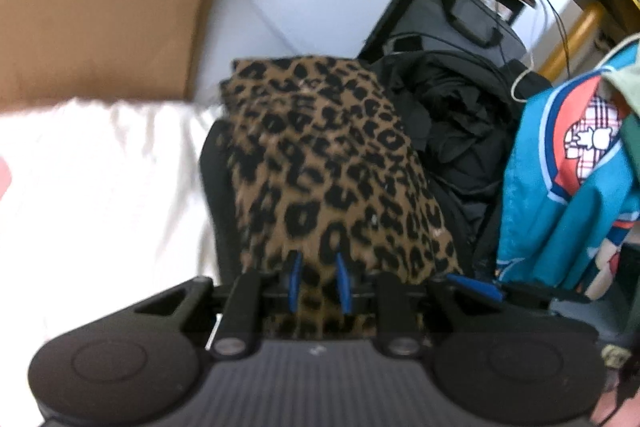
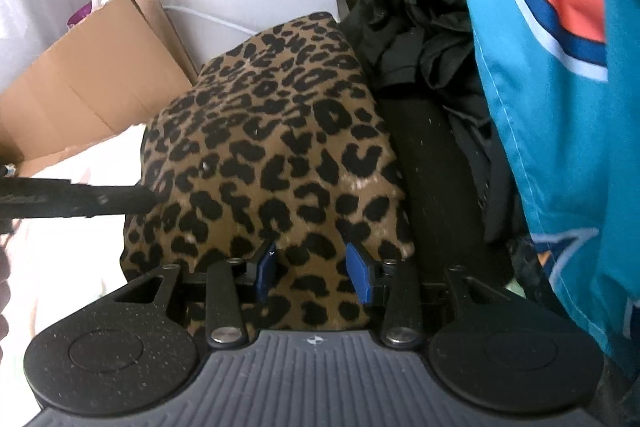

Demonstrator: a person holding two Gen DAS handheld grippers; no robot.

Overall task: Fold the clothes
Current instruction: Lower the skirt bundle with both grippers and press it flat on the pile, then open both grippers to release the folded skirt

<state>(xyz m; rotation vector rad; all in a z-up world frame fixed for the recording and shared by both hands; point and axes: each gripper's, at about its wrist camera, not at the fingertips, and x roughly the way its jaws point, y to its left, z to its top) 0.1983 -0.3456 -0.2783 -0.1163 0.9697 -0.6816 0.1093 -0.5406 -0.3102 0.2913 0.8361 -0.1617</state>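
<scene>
A folded leopard-print garment [image 1: 332, 163] [image 2: 272, 147] lies lengthwise over a black padded seat [image 1: 214, 187] [image 2: 432, 163]. My left gripper [image 1: 318, 259] has the garment's near edge between its blue pads, and the fabric fills the narrow gap. My right gripper [image 2: 311, 247] grips a thicker fold of the same near edge, its blue pads set wider and pressing the cloth. The left gripper's black finger [image 2: 120, 201] reaches in at the garment's left side in the right wrist view. The right gripper's blue pad [image 1: 476, 287] shows low right in the left wrist view.
A brown cardboard box [image 1: 100, 7] [image 2: 88, 87] stands to the left against a white wall, above white bedding [image 1: 100, 187]. Crumpled black clothes [image 1: 460, 115] [image 2: 420, 27] and a teal jersey [image 1: 560, 187] [image 2: 560, 107] crowd the right. A grey suitcase [image 1: 460, 23] sits behind.
</scene>
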